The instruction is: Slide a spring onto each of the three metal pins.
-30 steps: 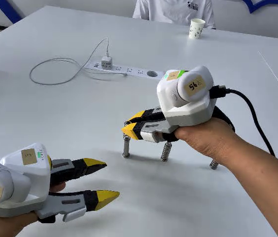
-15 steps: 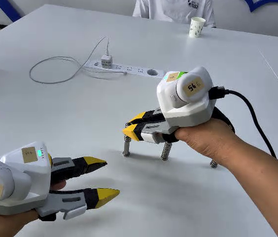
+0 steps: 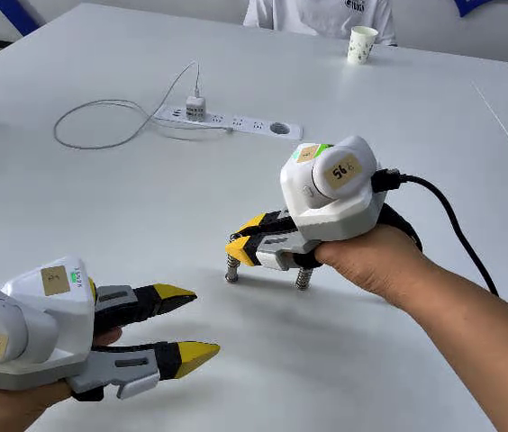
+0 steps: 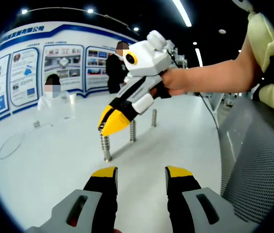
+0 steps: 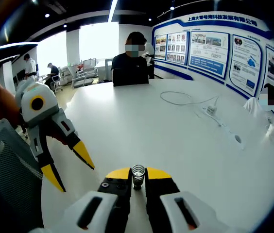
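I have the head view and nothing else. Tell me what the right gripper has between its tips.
Observer: In the right gripper view, the right gripper is shut on a spring. The spring's coiled end shows between the yellow tips.
Operator: Check for the pin that the hand hides from me.
Observer: The left gripper view shows the third pin standing upright, farthest from that camera. It is too small to tell whether it carries a spring.
Operator: Give me the right tips against the pin below them.
Observer: In the left gripper view the tips sit right at the top of the nearest pin, whose shaft shows coils.
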